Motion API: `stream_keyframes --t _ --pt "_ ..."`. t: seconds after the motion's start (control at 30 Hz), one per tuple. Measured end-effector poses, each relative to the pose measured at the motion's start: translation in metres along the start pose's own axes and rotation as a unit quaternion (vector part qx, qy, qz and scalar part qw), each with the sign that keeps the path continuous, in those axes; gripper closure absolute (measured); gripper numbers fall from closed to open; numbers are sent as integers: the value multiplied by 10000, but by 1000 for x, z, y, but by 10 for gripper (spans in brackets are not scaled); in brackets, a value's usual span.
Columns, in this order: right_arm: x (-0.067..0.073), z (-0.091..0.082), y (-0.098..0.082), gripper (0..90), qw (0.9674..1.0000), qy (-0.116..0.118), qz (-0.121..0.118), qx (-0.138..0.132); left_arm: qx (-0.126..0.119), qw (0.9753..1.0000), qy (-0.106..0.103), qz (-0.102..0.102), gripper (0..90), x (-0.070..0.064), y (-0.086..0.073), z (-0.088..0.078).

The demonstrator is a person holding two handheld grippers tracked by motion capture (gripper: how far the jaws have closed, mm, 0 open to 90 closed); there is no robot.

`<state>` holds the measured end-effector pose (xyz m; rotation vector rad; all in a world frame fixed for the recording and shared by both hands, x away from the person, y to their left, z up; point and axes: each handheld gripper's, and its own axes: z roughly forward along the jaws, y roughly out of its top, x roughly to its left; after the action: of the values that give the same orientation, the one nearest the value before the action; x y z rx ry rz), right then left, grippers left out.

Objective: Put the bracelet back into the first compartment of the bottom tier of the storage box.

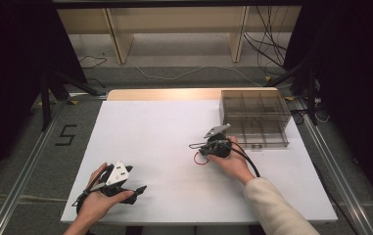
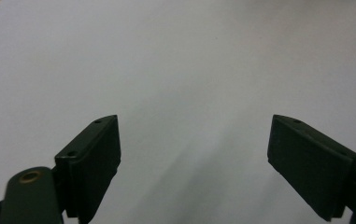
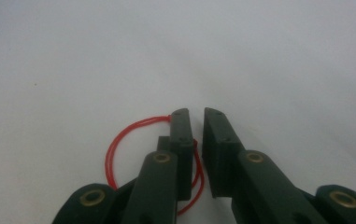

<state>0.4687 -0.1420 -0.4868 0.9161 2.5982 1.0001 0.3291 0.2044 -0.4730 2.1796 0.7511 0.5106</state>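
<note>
Step in hand: picking a red rubber band (image 3: 112, 151) off the white table sheet (image 1: 150, 132), judged from the pose.
Band location: centre of the high view (image 1: 201, 159), just left of the right hand; lower centre of the right gripper view, looped around the left jaw.
Right gripper (image 3: 195, 114): jaws nearly together, a thin gap left; a pinch on the band cannot be confirmed.
Left gripper (image 2: 194, 140): jaws spread wide, nothing between, lower left of the high view (image 1: 137, 191).
Clear compartment box (image 1: 255, 117): upper right, likely destination.
Technique: keep tips flat on the sheet, close fully on the strand, lift slowly, check the band rises.
</note>
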Motion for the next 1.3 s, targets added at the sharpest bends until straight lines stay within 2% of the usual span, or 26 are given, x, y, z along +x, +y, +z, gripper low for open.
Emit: stream_keyframes --t 0.2,0.7,0.9,1.03,1.3 --pt "1 0 0 874 10000 -19 -1 -9 -3 10000 11 5 171 0 0 0" --pt "2 0 0 882 9999 -89 132 -59 21 10000 1 24 171 0 0 0" --pt "2 -4 1 883 9996 -88 210 -143 21 10000 2 22 171 0 0 0" --pt "1 -6 1 882 9997 -80 160 -156 17 10000 13 28 171 0 0 0" --pt "0 -12 3 883 9994 -113 218 -244 28 10000 7 22 171 0 0 0"
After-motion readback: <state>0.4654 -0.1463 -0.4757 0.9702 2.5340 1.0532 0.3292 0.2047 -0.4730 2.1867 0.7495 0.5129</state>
